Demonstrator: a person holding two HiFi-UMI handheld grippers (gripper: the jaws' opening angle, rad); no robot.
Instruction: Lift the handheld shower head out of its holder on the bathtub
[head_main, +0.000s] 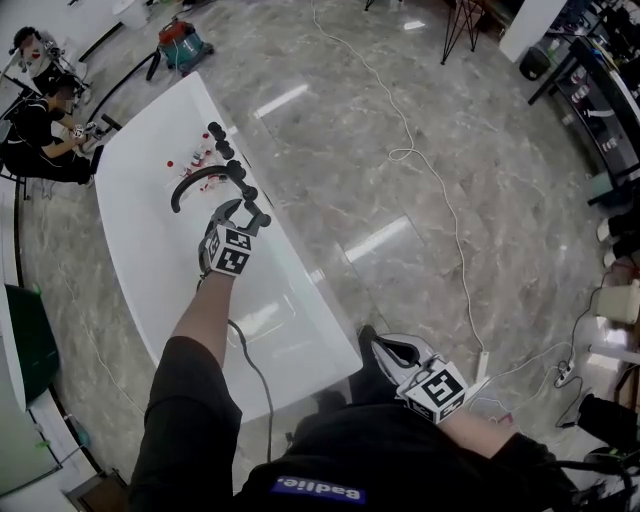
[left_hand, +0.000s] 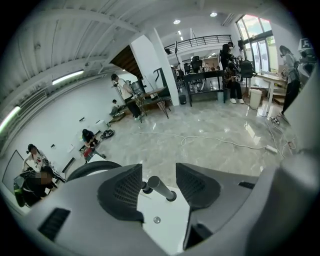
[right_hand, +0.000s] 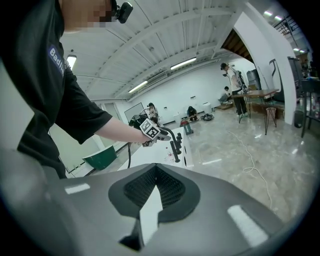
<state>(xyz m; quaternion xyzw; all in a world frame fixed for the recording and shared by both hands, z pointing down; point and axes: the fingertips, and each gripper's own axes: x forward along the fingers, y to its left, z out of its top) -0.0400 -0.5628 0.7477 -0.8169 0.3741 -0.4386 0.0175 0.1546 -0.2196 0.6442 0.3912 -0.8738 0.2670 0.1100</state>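
Barely started: straddles slim dark cylindrical shower head (left_hand: 162, 189), seated on white glossy bathtub's (head_main: 140, 225) long rim, with released left tool (head_main: 250, 213), holds right tool (right_hand: 155, 192) clenched, empty; gripping, lifting left.

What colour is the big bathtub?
The bathtub is white; the head view shows it best.

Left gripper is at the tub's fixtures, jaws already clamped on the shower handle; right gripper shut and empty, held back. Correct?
Not clamped. The left gripper view shows the left gripper with its jaws apart, the shower handle between the pads but not pinched. The rest holds: right gripper shut, empty, back from the bathtub.
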